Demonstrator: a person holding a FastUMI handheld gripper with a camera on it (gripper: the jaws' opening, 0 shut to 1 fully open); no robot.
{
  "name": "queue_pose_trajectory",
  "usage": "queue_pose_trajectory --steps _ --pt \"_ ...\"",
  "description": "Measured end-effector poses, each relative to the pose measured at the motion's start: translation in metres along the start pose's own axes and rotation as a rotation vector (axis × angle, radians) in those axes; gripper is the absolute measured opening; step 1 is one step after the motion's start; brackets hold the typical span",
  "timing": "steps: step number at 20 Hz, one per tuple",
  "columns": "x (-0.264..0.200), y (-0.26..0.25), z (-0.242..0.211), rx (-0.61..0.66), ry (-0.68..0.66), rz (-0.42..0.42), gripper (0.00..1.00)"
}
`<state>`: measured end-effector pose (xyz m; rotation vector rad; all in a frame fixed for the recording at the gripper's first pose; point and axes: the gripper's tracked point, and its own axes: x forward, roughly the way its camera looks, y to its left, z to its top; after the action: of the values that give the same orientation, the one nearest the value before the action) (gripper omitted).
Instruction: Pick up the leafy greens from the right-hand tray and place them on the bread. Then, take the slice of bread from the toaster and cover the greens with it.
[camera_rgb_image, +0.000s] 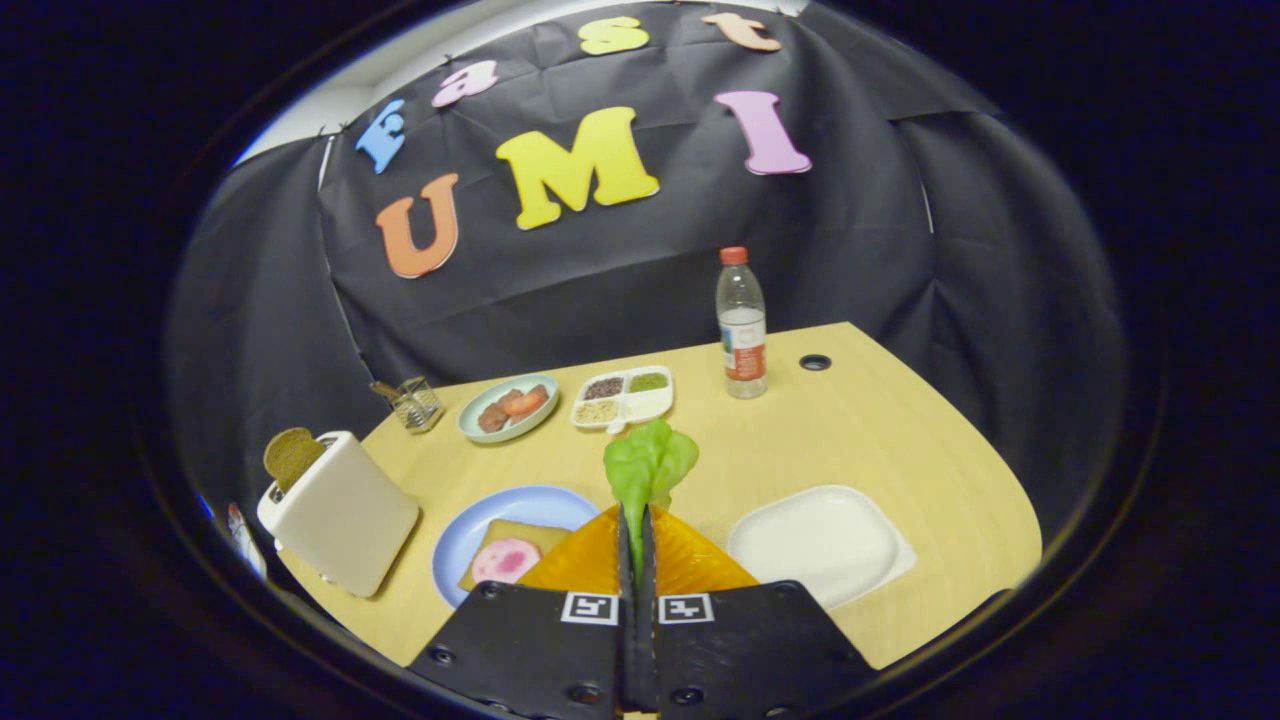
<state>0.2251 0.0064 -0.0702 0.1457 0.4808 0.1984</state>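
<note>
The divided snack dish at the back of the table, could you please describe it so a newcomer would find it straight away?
On the wooden table, look beyond the claw, shut on the lettuce leaf. The divided dish sits between a round plate of meat pieces and a water bottle. Four compartments set it apart.

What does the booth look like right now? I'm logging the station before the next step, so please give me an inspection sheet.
Surface: light wooden table with a round grommet hole near the bottle.
Job's things: leafy greens pinched in the fingers, lifted; white tray bare; blue plate holding bread topped with a pink slice; toaster with a brown bread slice sticking out.
Clutter: water bottle, divided dish of seeds, green plate of food, small glass holder.
Grippers: gripper shut on the greens' stem.
Cables: nothing seen.
Surroundings: black cloth wall.
</note>
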Motion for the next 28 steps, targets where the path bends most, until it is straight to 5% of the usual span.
queue_pose_trajectory --steps 13,22,25,28 --pt "0.06 0.041 -0.04 -0.28 0.105 -0.204 0.0" --pt "0.064 0.087 -0.049 -0.154 0.109 -0.084 0.05" --pt "0.065 0.1 -0.052 -0.112 0.118 -0.043 0.24" --pt "0.064 0.109 -0.05 -0.115 0.107 -0.027 0.31"
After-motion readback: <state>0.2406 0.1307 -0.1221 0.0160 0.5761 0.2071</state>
